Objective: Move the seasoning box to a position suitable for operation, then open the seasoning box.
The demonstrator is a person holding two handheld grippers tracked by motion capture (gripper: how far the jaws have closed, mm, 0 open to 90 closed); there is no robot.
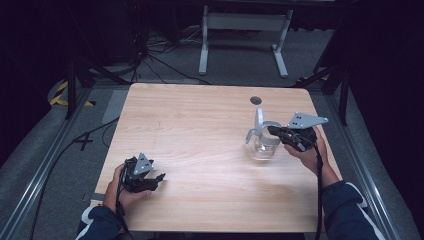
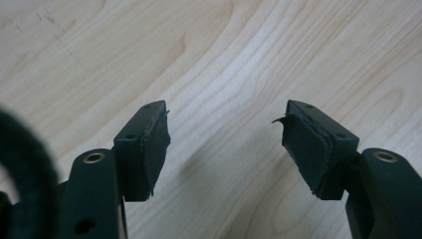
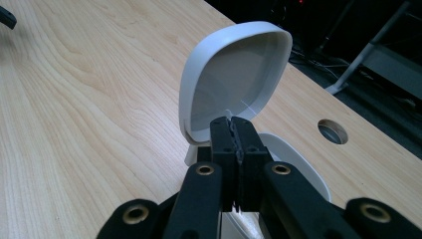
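A clear container (image 1: 263, 148) with a white collar stands on the right half of the table. Its white hinged lid (image 1: 259, 119) is flipped up and stands upright. In the right gripper view the lid (image 3: 234, 74) rises just beyond my right gripper (image 3: 234, 124), with the white collar (image 3: 303, 169) below. My right gripper (image 1: 273, 130) is shut on the container's rim at the side facing the person. My left gripper (image 1: 160, 177) rests low over the table's front left, open, with nothing between its jaws. In its own view, that left gripper (image 2: 224, 119) has bare wood between the black pads (image 2: 157, 144).
The wooden table (image 1: 200, 125) has a round cable hole (image 1: 256, 100) near its far edge, behind the container. A white desk frame (image 1: 244, 30) stands on the floor beyond. Cables lie on the floor at the left.
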